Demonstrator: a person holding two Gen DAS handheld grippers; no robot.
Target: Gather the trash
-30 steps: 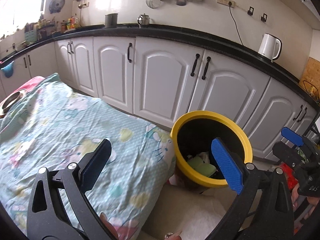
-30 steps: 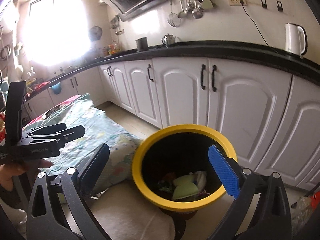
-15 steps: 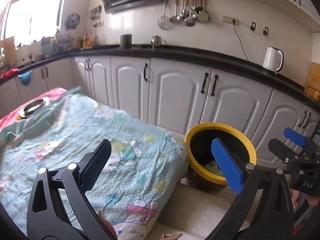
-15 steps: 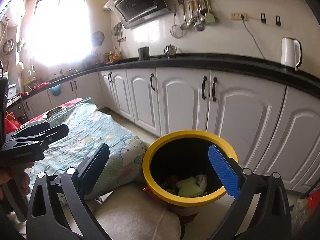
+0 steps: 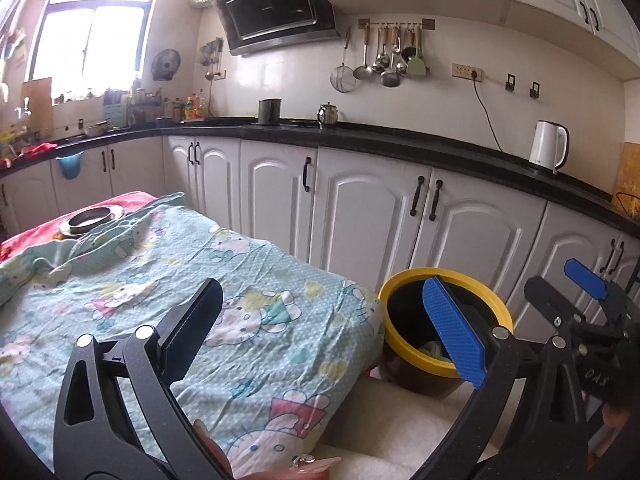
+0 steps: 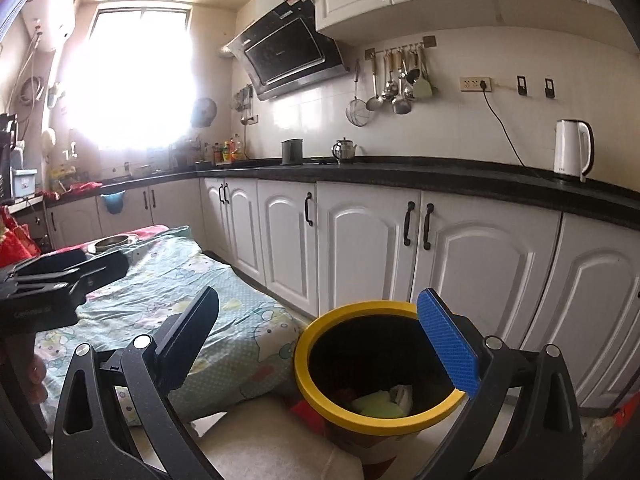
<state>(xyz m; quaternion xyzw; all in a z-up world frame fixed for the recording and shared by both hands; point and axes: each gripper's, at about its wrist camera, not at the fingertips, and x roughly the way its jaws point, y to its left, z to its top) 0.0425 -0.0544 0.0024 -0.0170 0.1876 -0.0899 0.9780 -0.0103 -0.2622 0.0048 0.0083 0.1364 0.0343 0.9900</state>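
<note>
Trash [image 6: 380, 402] lay at the bottom of the yellow-rimmed bin [image 6: 316, 328] beside the cloth-covered surface [image 5: 240, 264], while both the left tool [image 5: 320, 328] and right tool [image 6: 324, 332], wide open and empty, had lifted away, suggesting the drop-off was finished.

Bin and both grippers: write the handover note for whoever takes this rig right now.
Left gripper: open, empty, above the table's cloth.
Right gripper: open, empty, in front of the bin.
Bin: yellow-rimmed, on the floor beside the table; green and white trash lies inside.
Done: some trash is binned.
Left: no loose trash shows on the cloth; only a metal dish sits at its far end. Check elsewhere before finishing.
</note>
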